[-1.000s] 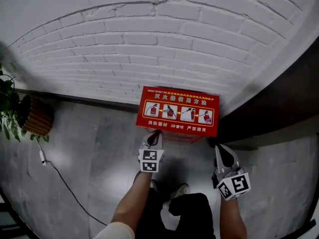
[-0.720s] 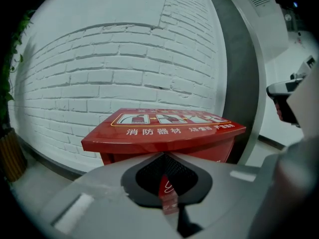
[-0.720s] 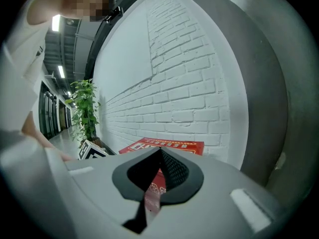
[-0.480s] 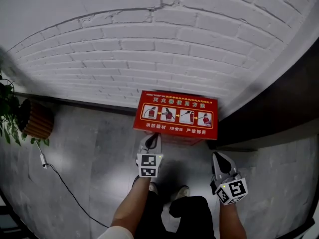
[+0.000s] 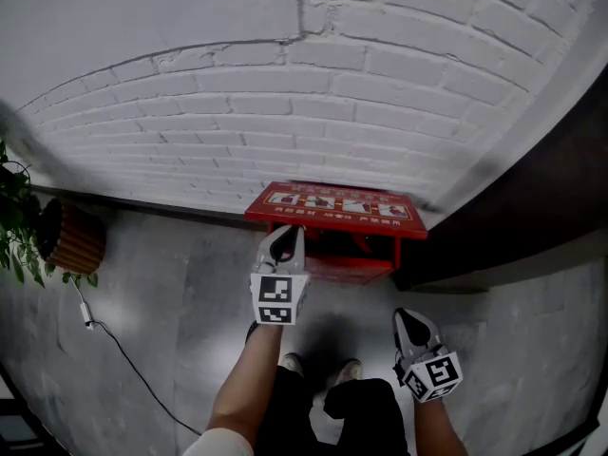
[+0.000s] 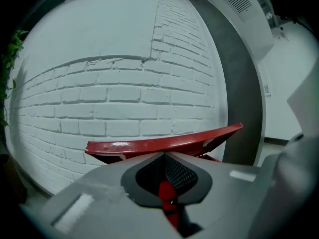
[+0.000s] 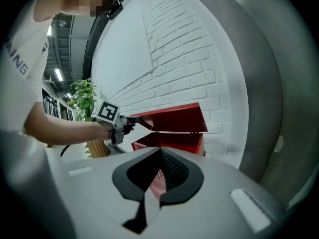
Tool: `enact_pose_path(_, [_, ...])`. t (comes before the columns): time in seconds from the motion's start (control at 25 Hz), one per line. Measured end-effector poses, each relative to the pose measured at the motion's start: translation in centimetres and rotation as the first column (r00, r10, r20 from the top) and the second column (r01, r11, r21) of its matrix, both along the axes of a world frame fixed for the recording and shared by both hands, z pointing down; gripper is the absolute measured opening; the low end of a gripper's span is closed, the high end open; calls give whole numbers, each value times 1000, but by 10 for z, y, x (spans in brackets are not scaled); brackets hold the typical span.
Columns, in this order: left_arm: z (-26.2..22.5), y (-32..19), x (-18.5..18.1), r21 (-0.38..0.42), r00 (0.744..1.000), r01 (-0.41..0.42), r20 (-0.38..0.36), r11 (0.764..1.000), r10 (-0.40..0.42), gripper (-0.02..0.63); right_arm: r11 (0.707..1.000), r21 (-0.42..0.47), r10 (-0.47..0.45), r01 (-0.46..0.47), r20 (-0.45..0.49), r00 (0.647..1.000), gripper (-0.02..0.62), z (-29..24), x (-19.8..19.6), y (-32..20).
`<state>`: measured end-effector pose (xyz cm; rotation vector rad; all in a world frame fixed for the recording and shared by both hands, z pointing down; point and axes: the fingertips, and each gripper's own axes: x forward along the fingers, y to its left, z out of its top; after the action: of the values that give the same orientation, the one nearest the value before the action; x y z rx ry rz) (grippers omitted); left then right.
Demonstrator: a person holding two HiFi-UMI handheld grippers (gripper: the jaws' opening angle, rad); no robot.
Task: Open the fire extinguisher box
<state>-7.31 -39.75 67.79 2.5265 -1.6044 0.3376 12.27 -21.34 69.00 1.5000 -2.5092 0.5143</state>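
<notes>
Tight against the brick wall (image 5: 285, 93) sits the fire extinguisher box (image 5: 353, 256), its lid (image 5: 332, 204) held half open by the left gripper (image 5: 284, 237) clenched on its front edge to swing it wallward, the right gripper (image 5: 409, 321) hanging closed, empty, farther out

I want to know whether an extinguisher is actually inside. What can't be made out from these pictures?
- Box interior: in the head view the raised lid covers it. In the right gripper view the front wall of the box and the body of the right gripper block it.
- Lid print: in the head view it is steeply foreshortened and too small to read.
- Box body: in the left gripper view it is hidden behind the lid and the left gripper.
</notes>
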Motion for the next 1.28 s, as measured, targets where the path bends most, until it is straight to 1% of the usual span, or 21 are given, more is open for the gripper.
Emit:
enact_pose_path(0.24, [-35, -36, 0, 49, 1000, 6, -12, 999, -5, 5, 1000, -11, 4, -4, 5, 1000, 3, 1, 0, 1])
enact_pose_path(0.36, [-48, -59, 3, 69, 1000, 0, -1, 998, 0, 5, 1000, -4, 1, -1, 8, 1000, 3, -1, 0, -2])
enact_pose_path(0.44, [-53, -74, 6, 88, 1000, -5, 26, 996, 2, 5, 1000, -3, -3, 3, 11, 1000, 3, -1, 0, -4])
enact_pose_path(0.52, [-55, -89, 11, 102, 998, -18, 69, 995, 11, 5, 1000, -6, -5, 5, 15, 1000, 3, 1, 0, -4])
enact_pose_path(0.6, [-56, -100, 15, 106, 996, -27, 90, 994, 18, 5, 1000, -9, -7, 7, 15, 1000, 3, 2, 0, -5])
enact_pose_path(0.88, [-59, -126, 15, 104, 997, -8, 74, 995, 0, 5, 1000, -14, -8, 8, 13, 1000, 3, 3, 3, -4])
enact_pose_path(1.0, [-61, -125, 10, 104, 998, 6, 66, 995, -13, 5, 1000, -8, -3, 3, 13, 1000, 3, 4, 5, -6])
enact_pose_path(1.08, [-61, -115, 6, 103, 998, 15, 55, 995, -21, 5, 1000, -5, -4, 4, 9, 1000, 3, 2, 5, -9])
enact_pose_path(1.16, [-58, -99, 3, 102, 998, 18, 55, 995, -24, 5, 1000, 2, -1, 1, 8, 1000, 3, -1, 6, -13])
enact_pose_path(1.28, [-54, -69, -10, 80, 998, 41, 41, 996, -44, 5, 1000, 18, 8, -8, 6, 1000, 3, -12, 5, -20])
